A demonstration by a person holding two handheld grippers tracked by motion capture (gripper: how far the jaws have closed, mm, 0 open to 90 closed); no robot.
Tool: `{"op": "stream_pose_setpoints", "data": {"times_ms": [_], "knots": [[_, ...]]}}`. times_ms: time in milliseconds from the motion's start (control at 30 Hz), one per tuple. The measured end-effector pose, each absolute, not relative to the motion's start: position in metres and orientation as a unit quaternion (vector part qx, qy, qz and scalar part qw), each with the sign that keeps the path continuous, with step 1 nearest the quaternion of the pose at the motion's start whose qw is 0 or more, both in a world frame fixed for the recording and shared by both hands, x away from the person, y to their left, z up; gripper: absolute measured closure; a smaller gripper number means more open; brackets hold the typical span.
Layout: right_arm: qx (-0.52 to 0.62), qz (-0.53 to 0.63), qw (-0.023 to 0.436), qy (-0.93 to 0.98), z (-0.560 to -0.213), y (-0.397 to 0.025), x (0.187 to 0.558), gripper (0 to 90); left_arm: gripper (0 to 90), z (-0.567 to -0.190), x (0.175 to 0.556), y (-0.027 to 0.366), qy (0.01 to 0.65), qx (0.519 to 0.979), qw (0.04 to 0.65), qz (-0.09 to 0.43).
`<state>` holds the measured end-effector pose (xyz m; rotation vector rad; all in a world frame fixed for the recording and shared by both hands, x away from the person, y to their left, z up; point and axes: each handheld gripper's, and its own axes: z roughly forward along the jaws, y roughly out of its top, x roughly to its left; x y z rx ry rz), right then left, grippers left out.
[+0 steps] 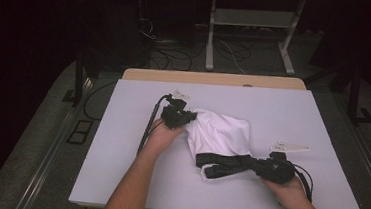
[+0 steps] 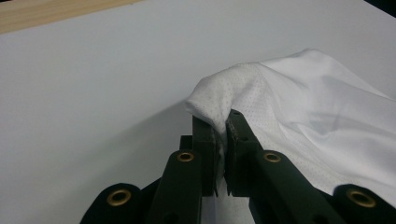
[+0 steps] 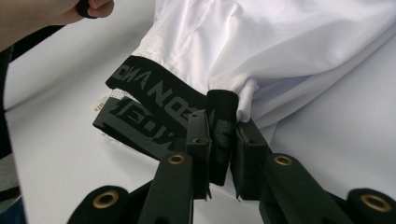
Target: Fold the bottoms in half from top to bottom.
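— Shorts (image 1: 219, 135), white with a black waistband (image 1: 229, 163): where do they lie?

— Bunched near the middle of the high view, on the white table (image 1: 118, 169), between the person's two hands.

— What does the left gripper (image 1: 186, 118) do?

— Its jaws are pressed together on a fold of the white mesh cloth, at the upper left edge of the shorts. In the left gripper view (image 2: 220, 135) the fabric humps up over the jaw tips, at the centre of the frame.

— And the right gripper (image 1: 258, 166)?

— It is clamped on the waistband, at the lower right of the garment. The right gripper view (image 3: 223, 135) shows the black band pinched upright between the jaws, with grey lettering on it running off to the left.

— Anything else?

— A hand (image 3: 42, 14) sits in the upper left corner of the right gripper view.
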<state>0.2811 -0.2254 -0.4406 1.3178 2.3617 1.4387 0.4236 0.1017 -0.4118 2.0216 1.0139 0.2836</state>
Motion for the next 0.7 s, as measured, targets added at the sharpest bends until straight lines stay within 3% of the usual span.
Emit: {"op": "stream_pose_setpoints", "data": {"times_ms": [700], "knots": [[0.44,0.465,0.034,0.768,-0.448,-0.211,0.294,76.9,81.3,-0.433,0.452,0.11,0.448,0.795,0.398,0.096]]}}
